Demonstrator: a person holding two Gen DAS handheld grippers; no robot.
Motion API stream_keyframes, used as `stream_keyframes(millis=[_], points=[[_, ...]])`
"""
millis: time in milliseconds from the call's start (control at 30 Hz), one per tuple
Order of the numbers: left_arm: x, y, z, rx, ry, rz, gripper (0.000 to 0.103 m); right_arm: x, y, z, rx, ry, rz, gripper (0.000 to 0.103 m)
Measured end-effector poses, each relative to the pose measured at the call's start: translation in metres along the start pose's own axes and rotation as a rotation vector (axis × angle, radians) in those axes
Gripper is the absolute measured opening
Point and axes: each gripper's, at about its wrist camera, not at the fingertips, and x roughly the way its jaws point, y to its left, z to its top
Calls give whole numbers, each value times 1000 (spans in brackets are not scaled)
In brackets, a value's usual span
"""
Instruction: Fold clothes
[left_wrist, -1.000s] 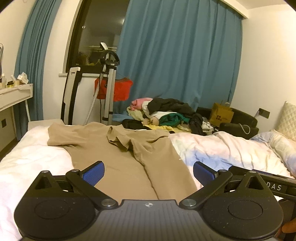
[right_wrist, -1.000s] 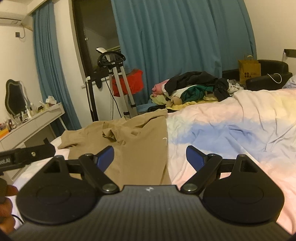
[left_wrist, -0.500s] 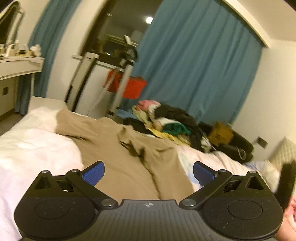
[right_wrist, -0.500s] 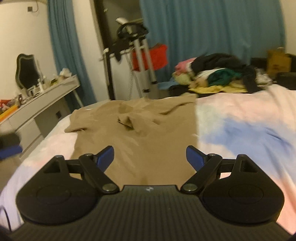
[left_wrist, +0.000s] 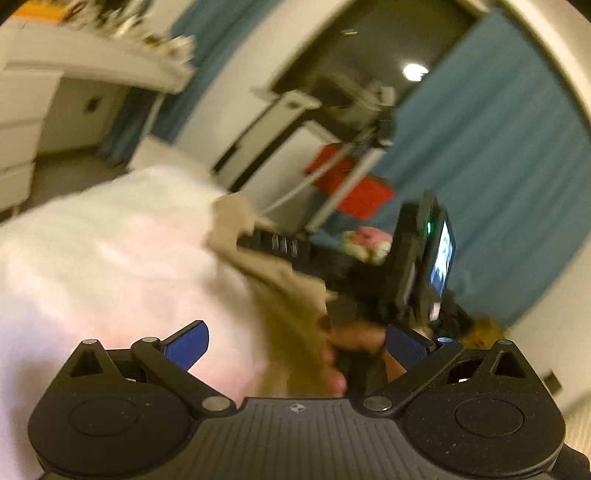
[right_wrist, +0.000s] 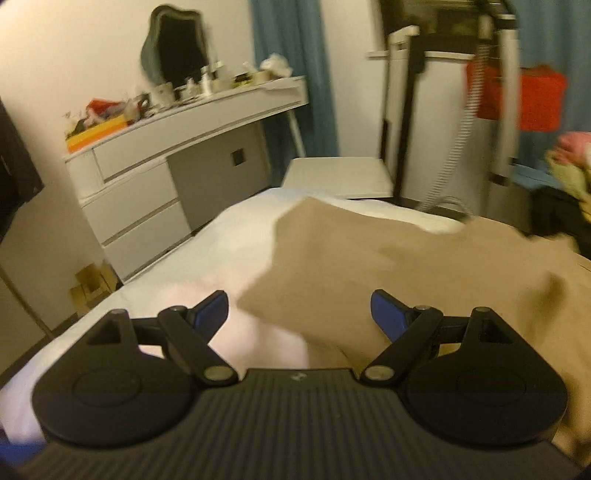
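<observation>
Both views have swung hard left since half a second ago: my right tongs (right_wrist: 299, 308) now face the dresser (right_wrist: 147, 192) instead of the curtain, and my left tongs (left_wrist: 295, 341) have rolled, heavily blurred. Each pair is spread wide and carries nothing. The tan shirt (right_wrist: 424, 266) lies spread on the bed (right_wrist: 229, 251), its left sleeve edge just ahead of my right tongs. I judge I'm reaching for the first fold; next I should drop onto that sleeve edge, pinch it, and carry it across.
</observation>
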Motion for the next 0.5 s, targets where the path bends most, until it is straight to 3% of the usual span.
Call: stream_keyframes(millis=[167,200,267,300,333,500], points=[[23,16,4,-59,-13,42,103,54,-1,13,0,23,-37,86],[26,16,3,-62,-9,40,103,60,0,13,-25,31,-52,81],[25,12,1,-43,-25,43,103,68,3,13,-59,51,-73,54],[25,10,0,-32,-35,44,103,68,2,15,-50,57,-70,28],[24,7,-1,-21,-45,46,103,64,-1,20,-19,53,-69,15],[15,-2,-2,-2,-108,23,103,5,-20,47,76,-66,-68,11]])
